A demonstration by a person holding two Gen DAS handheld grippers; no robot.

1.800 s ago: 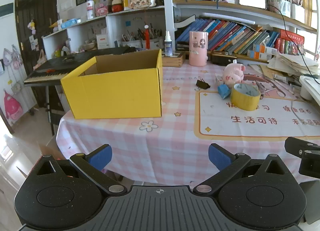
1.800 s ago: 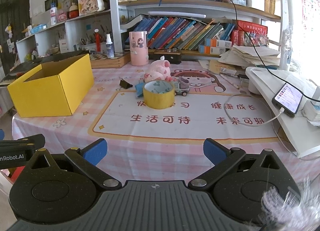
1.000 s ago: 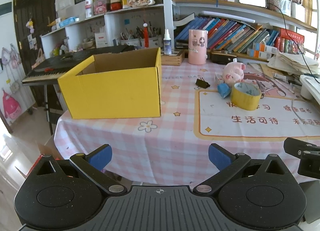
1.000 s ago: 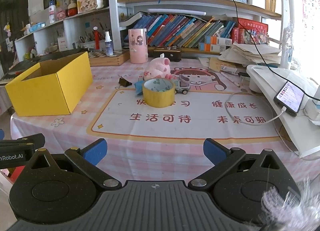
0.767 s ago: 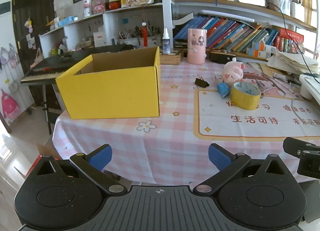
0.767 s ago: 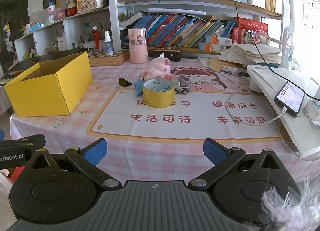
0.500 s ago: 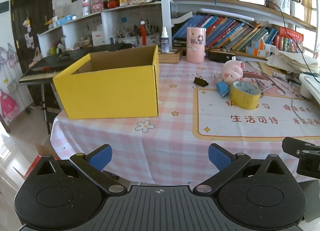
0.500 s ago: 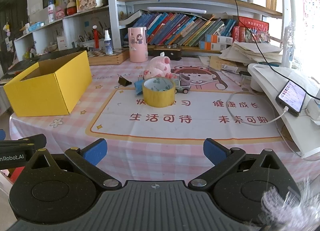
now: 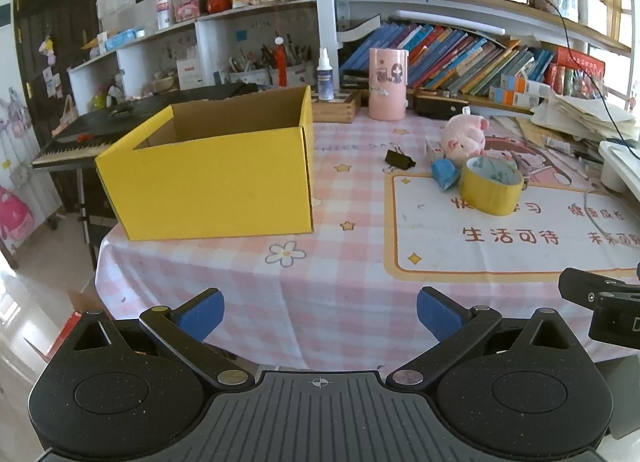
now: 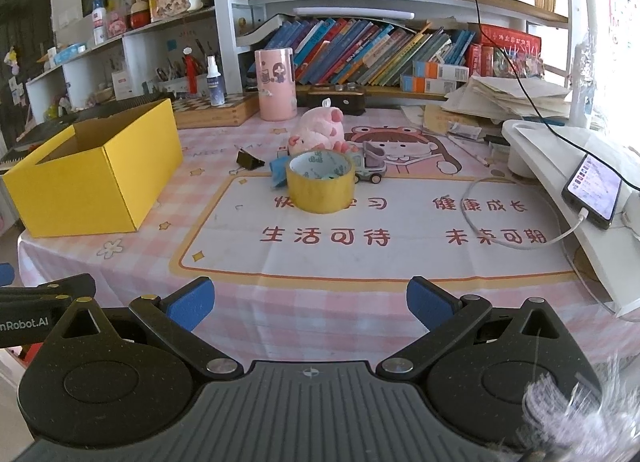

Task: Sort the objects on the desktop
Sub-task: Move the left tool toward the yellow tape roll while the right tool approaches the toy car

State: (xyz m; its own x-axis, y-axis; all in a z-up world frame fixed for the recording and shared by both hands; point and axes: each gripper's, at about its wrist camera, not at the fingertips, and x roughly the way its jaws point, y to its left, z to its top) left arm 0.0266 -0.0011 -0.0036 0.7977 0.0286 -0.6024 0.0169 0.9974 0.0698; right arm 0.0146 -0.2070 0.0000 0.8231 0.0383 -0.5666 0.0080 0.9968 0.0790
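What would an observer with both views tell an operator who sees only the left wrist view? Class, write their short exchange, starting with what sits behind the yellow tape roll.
Operator: What sits behind the tape roll, on its right?
Observer: The right wrist view shows a small grey toy truck just behind the tape roll, to the right of the pink pig plush.
Operator: Anything beyond my right frame edge?
Observer: A phone with its screen lit lies on a white stand. A white cable is plugged into it and loops over the mat.
Operator: Is the right gripper carrying something?
Observer: No. The right gripper is open and empty, near the table's front edge.
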